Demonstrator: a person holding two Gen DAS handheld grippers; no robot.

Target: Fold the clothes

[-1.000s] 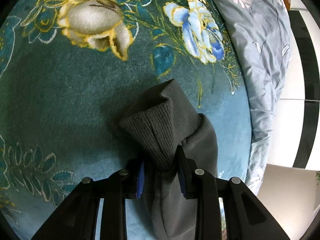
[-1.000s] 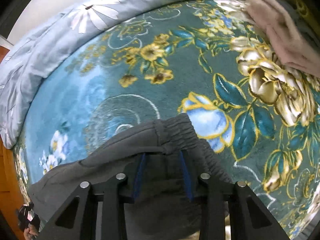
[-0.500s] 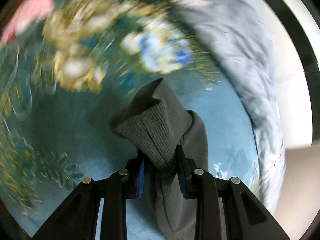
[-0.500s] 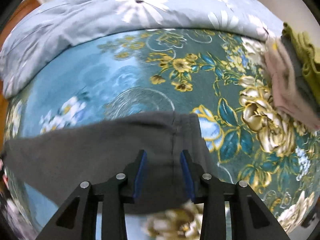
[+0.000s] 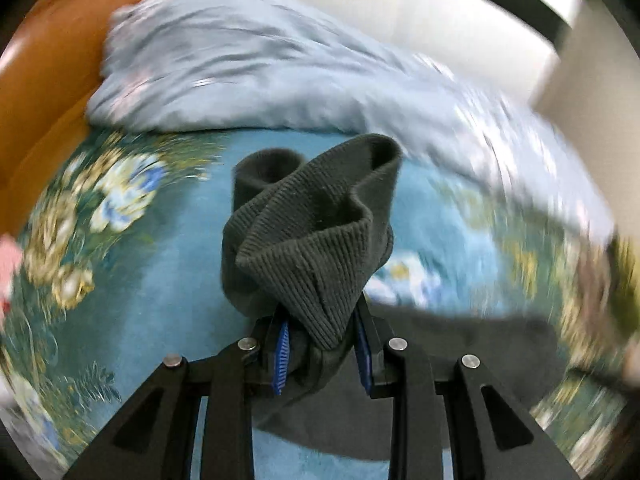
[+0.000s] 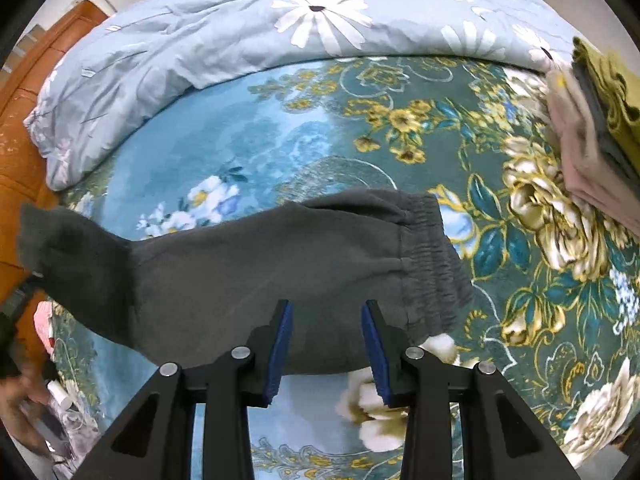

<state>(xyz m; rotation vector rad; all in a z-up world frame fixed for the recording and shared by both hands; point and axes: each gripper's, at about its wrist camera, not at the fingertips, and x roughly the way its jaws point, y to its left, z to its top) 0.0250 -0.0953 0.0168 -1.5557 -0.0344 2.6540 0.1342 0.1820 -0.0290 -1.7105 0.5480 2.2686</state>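
Note:
Dark grey sweatpants (image 6: 256,264) are stretched out across the teal floral blanket (image 6: 360,152). Their elastic waistband (image 6: 432,256) is on the right in the right wrist view. My right gripper (image 6: 326,312) is just above the waist part; its jaws stand apart and the cloth passes below them, so I cannot tell whether they hold it. My left gripper (image 5: 320,328) is shut on the ribbed ankle cuffs (image 5: 316,232), which bunch up above the fingers. The left wrist view is blurred.
A pale blue daisy-print duvet (image 6: 248,36) lies bunched along the far side of the bed. A stack of folded clothes (image 6: 592,120), pink, grey and olive, sits at the right. A wooden headboard (image 5: 44,72) is at the left.
The left gripper has swung round with the cuffs, now facing the duvet and headboard. The pants have been pulled out long and flat; the right gripper sits lower over the waist.

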